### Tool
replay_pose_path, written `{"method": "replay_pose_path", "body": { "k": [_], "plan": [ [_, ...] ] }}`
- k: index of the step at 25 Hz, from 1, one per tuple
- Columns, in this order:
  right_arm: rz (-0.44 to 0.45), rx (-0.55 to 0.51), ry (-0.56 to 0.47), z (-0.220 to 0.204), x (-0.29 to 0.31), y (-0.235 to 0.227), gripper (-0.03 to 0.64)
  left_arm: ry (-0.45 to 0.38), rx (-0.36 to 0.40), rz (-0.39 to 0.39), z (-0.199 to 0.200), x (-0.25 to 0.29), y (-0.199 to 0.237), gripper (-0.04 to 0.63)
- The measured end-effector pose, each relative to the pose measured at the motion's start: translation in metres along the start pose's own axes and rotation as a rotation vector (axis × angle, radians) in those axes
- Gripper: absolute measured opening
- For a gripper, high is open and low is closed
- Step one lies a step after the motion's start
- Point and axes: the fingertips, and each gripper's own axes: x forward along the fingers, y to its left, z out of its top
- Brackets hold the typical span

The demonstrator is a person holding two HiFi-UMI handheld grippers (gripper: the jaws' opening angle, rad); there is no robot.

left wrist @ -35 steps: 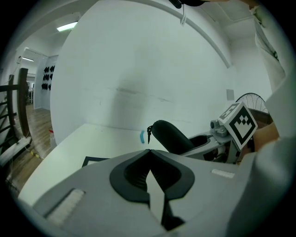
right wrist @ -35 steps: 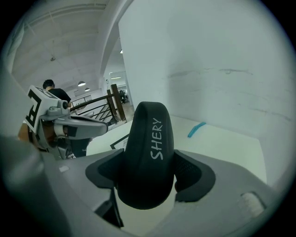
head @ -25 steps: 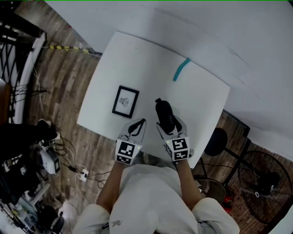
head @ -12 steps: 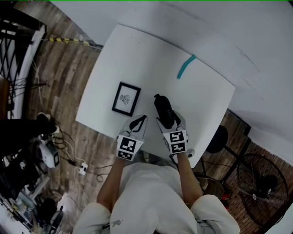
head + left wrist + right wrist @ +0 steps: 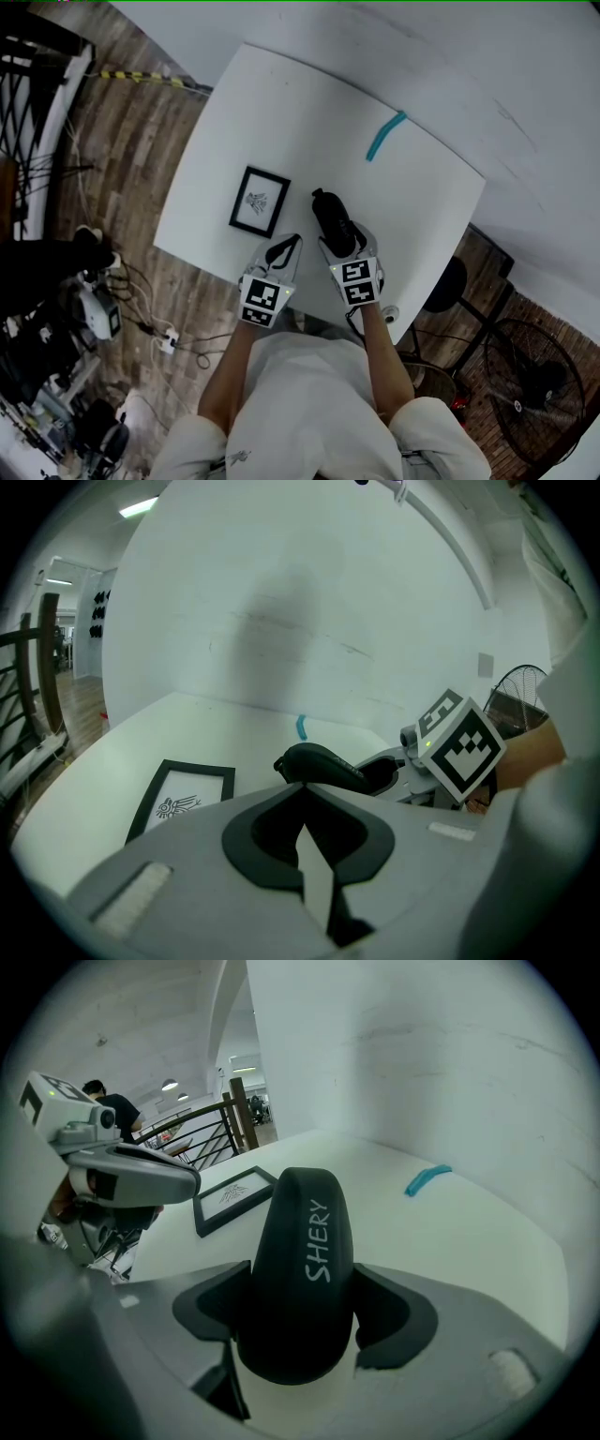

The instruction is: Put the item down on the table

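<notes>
White desk (image 5: 281, 122) carries picture frame (image 5: 259, 201); black case (image 5: 330, 217) sits clamped in right tongs (image 5: 339, 242) above desk's near edge, contact unclear. Left tongs (image 5: 281, 251) clenched, empty. Step: set-down. Next: seat case flat, then release.

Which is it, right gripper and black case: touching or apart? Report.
Touching: right gripper view shows the right gripper clamping the black case, jaws against both sides.

White table (image 5: 281, 122), top flat and pale, standing on wood-plank floor (image 5: 122, 141). Lying flat near front left edge: black-framed picture (image 5: 259, 201), print up. Lying toward far right edge: teal strip (image 5: 385, 135), well apart from picture.
</notes>
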Motion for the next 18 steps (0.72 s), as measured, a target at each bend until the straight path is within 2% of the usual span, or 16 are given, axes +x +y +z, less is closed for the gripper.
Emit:
{"method": "replay_pose_path", "body": {
  "k": [14,18],
  "plan": [
    [0.008,-0.074,0.039,0.000,0.013,0.004,0.350,0.001,0.001,0.010,-0.002,-0.003,0.002,0.018],
    [0.023,-0.081,0.042,-0.001,0.014,0.005,0.379,-0.003,0.004,0.015,-0.001,-0.006,0.002,0.018]
  ]
}}
